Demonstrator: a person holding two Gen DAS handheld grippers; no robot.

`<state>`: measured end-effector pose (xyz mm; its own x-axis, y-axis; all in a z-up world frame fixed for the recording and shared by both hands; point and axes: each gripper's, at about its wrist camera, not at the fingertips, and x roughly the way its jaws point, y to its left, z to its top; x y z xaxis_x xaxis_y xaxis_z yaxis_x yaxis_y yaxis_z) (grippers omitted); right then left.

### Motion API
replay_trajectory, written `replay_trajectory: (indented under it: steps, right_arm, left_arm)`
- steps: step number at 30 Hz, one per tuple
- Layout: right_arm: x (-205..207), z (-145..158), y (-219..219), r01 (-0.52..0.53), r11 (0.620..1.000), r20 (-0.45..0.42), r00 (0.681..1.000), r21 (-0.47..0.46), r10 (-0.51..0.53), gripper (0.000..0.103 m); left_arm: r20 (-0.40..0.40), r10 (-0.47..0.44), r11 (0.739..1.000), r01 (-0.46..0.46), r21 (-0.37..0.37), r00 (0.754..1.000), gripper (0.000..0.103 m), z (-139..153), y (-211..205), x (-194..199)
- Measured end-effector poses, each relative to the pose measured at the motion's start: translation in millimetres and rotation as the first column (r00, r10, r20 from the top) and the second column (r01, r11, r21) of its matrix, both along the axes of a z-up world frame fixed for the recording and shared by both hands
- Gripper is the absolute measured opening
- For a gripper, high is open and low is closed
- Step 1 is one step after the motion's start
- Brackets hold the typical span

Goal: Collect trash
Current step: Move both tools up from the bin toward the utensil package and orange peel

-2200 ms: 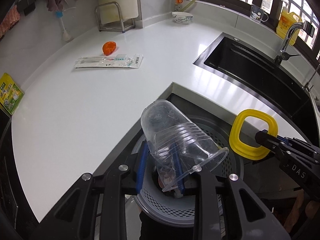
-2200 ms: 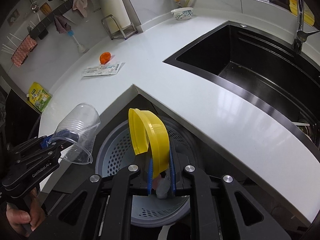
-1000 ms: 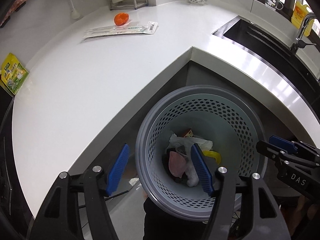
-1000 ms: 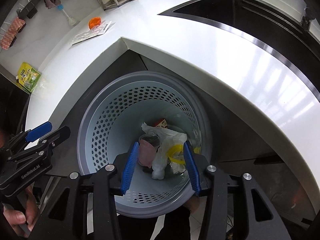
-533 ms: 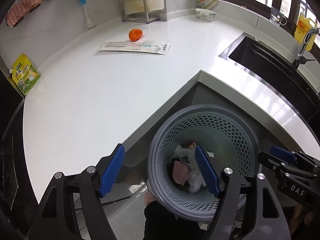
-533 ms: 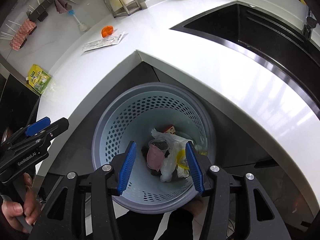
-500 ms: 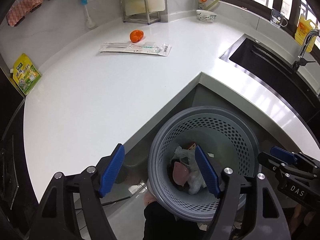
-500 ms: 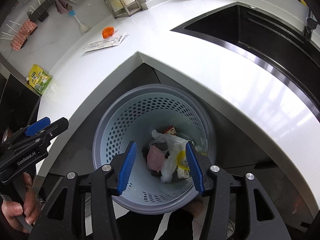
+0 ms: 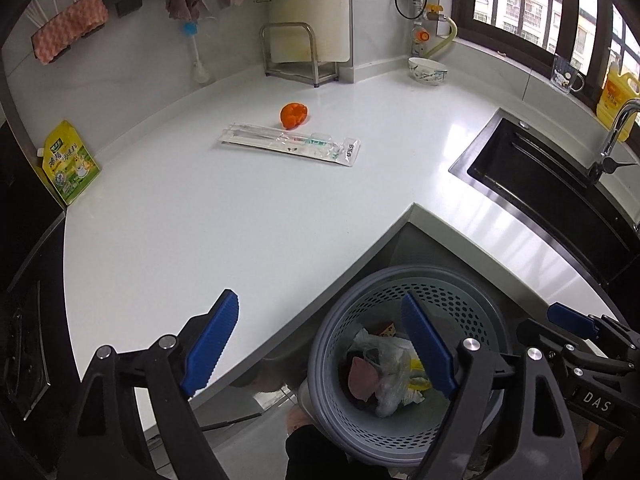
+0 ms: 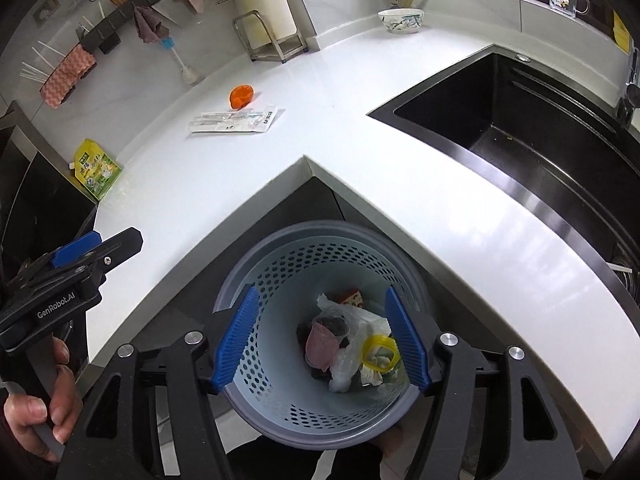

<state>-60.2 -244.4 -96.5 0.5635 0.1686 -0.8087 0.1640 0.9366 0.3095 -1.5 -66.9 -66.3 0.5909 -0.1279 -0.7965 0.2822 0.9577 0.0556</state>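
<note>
Two grippers spread wide and empty above one trash basket

The left gripper [image 9: 320,344] and the right gripper [image 10: 322,336] have both just been opening their jaws, and nothing is between them; one grey perforated basket [image 9: 472,300] stands below them in the inner corner of the white tabletop [image 9: 240,208], holding a clear bag, a pink scrap and one yellow ring [image 10: 380,352]. On the tabletop lie one orange piece [image 9: 294,115] and, just beside it, one clear flat packet [image 9: 290,143], and one green pouch [image 9: 70,164] is at the far left edge. Only the right wrist view shows the hand [image 10: 36,408] on the left gripper's handle; the left wrist view shows the faucet [image 9: 612,140] by the black sink [image 9: 532,176]
</note>
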Motion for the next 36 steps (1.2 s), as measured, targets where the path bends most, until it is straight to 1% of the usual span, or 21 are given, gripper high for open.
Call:
replay_trajectory:
  steps: [2, 3, 7, 12, 20, 36]
  right_arm:
    - [4.0, 4.1, -1.0, 0.004, 1.0, 0.008, 1.0, -0.002, -0.004, 0.064]
    - [6.5, 5.6, -1.3, 0.006, 1.0, 0.01, 1.0, -0.003, -0.006, 0.064]
    - [17.7, 10.3, -1.0, 0.019, 1.0, 0.019, 1.0, -0.007, -0.018, 0.069]
    - [31.8, 15.7, -1.6, 0.037, 0.999, 0.027, 0.999, -0.003, -0.037, 0.072]
    - [56.7, 21.0, 5.1, 0.049, 0.999, 0.043, 0.998, -0.006, -0.049, 0.073]
    - [112.9, 14.9, 6.7, 0.089, 0.996, 0.03, 0.996, -0.005, -0.089, 0.073]
  left_arm:
    - [0.01, 0.0, 1.0, 0.0, -0.004, 1.0, 0.084, 5.0, 2.2, 3.7]
    - [0.015, 0.004, 1.0, -0.003, -0.01, 1.0, 0.087, 7.4, 4.1, 5.6]
    - [0.035, 0.03, 1.0, -0.03, -0.006, 0.999, 0.092, 13.5, 10.4, 15.0]
    - [0.044, 0.048, 0.999, -0.048, -0.009, 0.998, 0.093, 17.8, 19.5, 31.4]
    - [0.048, 0.037, 0.999, -0.037, -0.006, 0.998, 0.095, 21.5, 25.8, 59.3]
    - [0.017, 0.033, 0.999, -0.033, -0.012, 0.999, 0.095, 8.4, 29.6, 117.8]
